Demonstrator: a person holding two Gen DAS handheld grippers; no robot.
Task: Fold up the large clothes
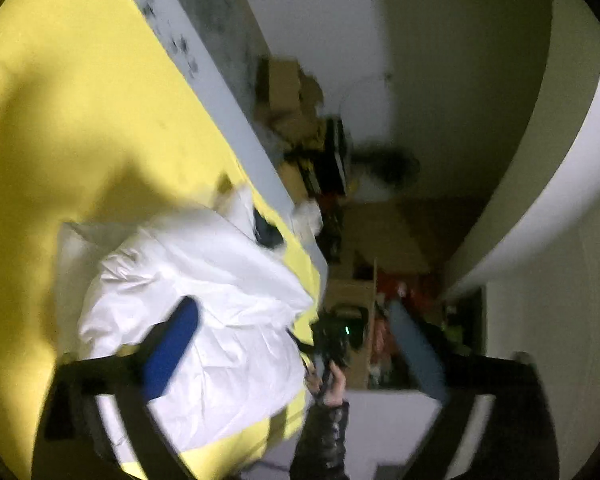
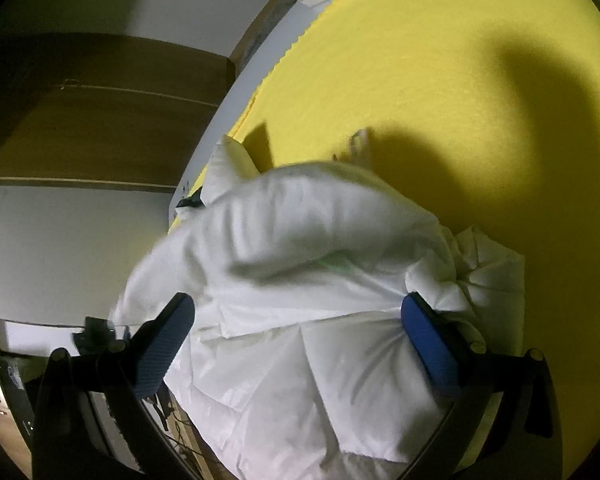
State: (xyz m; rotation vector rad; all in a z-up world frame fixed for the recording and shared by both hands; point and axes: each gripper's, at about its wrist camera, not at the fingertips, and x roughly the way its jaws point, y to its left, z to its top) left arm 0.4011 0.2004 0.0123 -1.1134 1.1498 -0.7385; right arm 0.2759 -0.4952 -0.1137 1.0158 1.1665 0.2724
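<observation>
Risk first: could spring back open — puffy white padded jacket (image 2: 300, 300) bunched in a loose mound, top fold rolled over and likely to slide off. Could also slip toward the table (image 2: 400, 60) edge, since one side of the garment already overhangs the yellow surface near the white rim.

Right gripper (image 2: 296, 344) spread wide, blue pads (image 2: 428, 344) flanking the quilted fabric, one pad touching a gathered crease, no squeeze visible. Left gripper (image 1: 296, 344) spread wide too, nothing between its pads — raised above the jacket (image 1: 196, 292), one pad over the cloth, the other out past the table edge. A hand (image 1: 332, 388) in a dark sleeve just beside.
</observation>
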